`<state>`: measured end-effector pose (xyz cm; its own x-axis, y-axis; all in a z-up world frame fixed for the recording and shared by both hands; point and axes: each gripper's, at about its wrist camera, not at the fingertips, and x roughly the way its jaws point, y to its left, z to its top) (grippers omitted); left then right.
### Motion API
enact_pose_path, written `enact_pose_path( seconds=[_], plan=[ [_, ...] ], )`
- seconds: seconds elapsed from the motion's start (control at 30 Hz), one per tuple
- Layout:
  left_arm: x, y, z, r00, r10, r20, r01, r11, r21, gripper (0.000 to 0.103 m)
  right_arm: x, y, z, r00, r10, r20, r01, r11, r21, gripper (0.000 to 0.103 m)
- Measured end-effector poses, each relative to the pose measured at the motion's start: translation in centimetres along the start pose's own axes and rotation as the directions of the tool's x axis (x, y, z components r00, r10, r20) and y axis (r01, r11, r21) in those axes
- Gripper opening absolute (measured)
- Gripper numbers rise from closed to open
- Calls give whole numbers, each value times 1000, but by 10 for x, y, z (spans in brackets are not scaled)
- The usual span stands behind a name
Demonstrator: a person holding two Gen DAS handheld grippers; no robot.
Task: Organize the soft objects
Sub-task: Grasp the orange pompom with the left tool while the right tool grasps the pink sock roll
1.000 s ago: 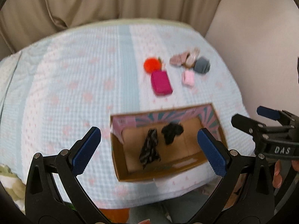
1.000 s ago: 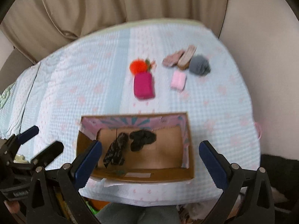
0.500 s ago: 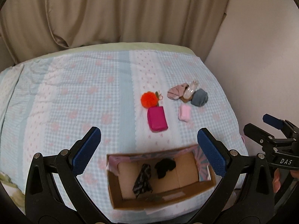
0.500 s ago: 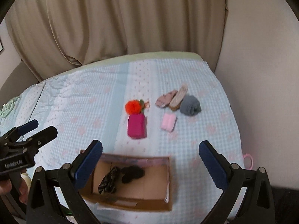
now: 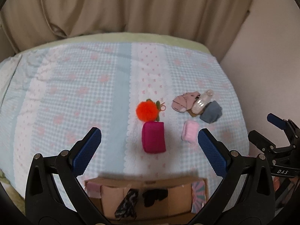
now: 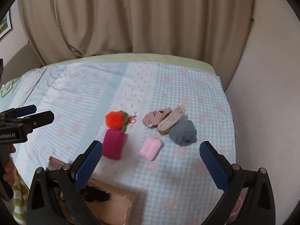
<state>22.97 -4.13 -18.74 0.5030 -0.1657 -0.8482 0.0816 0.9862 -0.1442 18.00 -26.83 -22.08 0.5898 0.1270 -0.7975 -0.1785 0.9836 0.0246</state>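
On the checked bedspread lie an orange pompom (image 5: 146,111), a magenta pouch (image 5: 153,139), a small pink roll (image 5: 190,130), a grey-blue roll (image 5: 211,112) and a pinkish sock with a beige item (image 5: 187,103). They also show in the right wrist view: pompom (image 6: 114,119), pouch (image 6: 114,143), pink roll (image 6: 150,148), grey roll (image 6: 183,132). A cardboard box (image 5: 200,191) at the near edge holds two dark fabric pieces (image 5: 154,199). My left gripper (image 5: 148,151) is open and empty above the pouch. My right gripper (image 6: 150,159) is open and empty near the pink roll.
Beige curtains (image 5: 131,9) hang behind the bed. A plain wall (image 6: 262,93) runs along the right side of the bed. The box corner (image 6: 112,202) sits below the right gripper. The bedspread's left half (image 5: 65,93) is bare.
Both grippers have moved forward over the bed, away from the box toward the loose items. The box has slid down to the bottom of both views. Both stay open.
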Motion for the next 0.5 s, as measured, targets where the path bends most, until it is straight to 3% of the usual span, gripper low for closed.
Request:
enact_pose_path(
  seconds=[0.27, 0.5],
  plan=[
    [86, 10, 11, 996, 10, -86, -13, 999, -31, 102, 89, -16, -6, 994, 37, -101, -29, 996, 81, 103],
    [169, 16, 23, 988, -7, -154, 11, 1000, 22, 102, 166, -16, -23, 975, 53, -214, -3, 974, 228, 103]
  ],
)
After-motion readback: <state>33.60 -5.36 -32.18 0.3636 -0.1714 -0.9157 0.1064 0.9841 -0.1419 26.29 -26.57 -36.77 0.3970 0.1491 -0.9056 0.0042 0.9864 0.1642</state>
